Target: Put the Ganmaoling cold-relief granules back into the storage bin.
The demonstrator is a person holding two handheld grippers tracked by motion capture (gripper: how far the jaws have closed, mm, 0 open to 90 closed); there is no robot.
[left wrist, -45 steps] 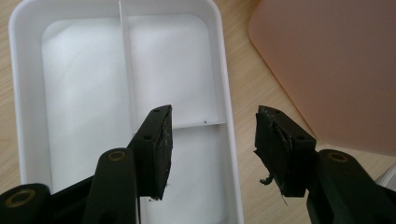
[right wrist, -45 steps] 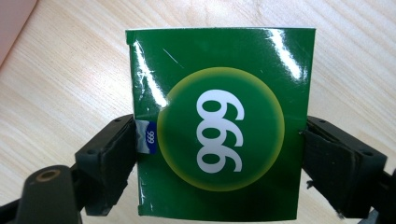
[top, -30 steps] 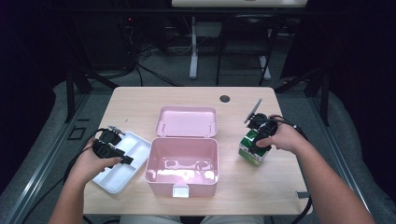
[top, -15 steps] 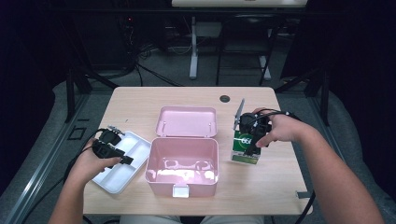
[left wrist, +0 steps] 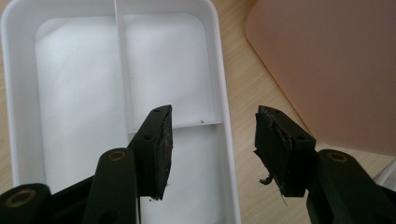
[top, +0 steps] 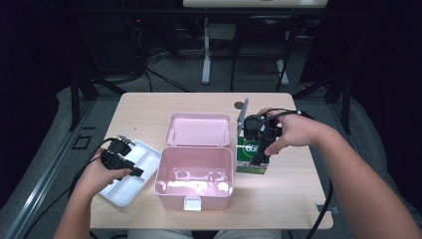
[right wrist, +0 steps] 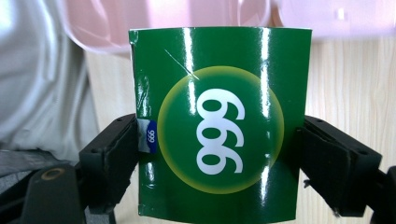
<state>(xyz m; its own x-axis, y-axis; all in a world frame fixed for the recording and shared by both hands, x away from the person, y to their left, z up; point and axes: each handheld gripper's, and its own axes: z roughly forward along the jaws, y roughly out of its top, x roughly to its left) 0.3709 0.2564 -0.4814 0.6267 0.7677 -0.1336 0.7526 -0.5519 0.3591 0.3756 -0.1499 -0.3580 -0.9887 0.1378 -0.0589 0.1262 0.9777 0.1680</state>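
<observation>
A glossy green carton (top: 247, 158) marked "999" (right wrist: 219, 93) is clamped between the jaws of my right gripper (top: 258, 160) (right wrist: 219, 158), just beside the right wall of the open pink box (top: 194, 152). I cannot tell whether the carton touches the table. The pink box's lid (top: 200, 129) lies flat behind it, and its inside looks bare. My left gripper (top: 133, 172) (left wrist: 212, 149) hangs open over the right edge of a white divided tray (top: 145, 153) (left wrist: 70, 93), with nothing between its jaws. The pink box (left wrist: 336, 70) fills the upper right of the left gripper view.
The wooden table (top: 149, 107) has a black round grommet (top: 240, 105) near its back edge. Bare wood lies behind the lid and to the right of the carton. Pale cloth (right wrist: 37, 70) shows at the left in the right gripper view. Desk legs and cables stand beyond the table.
My right gripper has carried the green carton leftward, from the table's right side to right beside the pink box. The left gripper has stayed over the tray.
</observation>
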